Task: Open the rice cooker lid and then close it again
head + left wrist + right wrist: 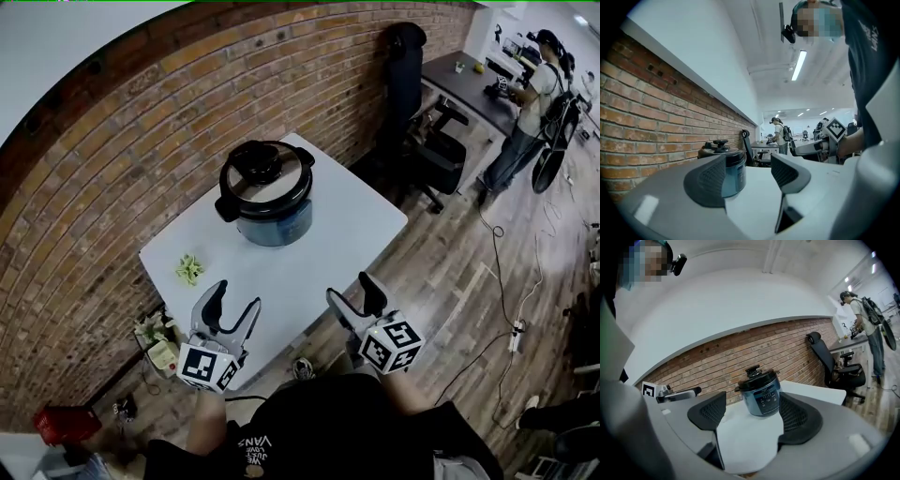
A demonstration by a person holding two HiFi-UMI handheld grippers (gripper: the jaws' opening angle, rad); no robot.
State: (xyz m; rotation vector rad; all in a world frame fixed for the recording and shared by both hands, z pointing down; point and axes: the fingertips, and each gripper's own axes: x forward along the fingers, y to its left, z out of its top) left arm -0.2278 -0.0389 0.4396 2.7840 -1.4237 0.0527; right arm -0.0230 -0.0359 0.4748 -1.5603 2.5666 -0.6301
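A blue rice cooker (267, 197) with a black lid and knob (260, 165) stands closed at the far side of the white table (328, 253). My left gripper (234, 305) hovers over the near left edge of the table, jaws open and empty. Near the table's front right edge, my right gripper (354, 294) is open too, with nothing between its fingers. Both are well short of the cooker. In the left gripper view the cooker (726, 168) shows behind the left pad; in the right gripper view the cooker (760, 391) sits between the pads, far off.
A small green thing (189, 270) lies on the table's left part. A brick wall (141, 112) runs behind. A black office chair (417, 122) stands to the right, with a person (530, 103) at a dark desk beyond. Cables lie on the wooden floor (487, 281).
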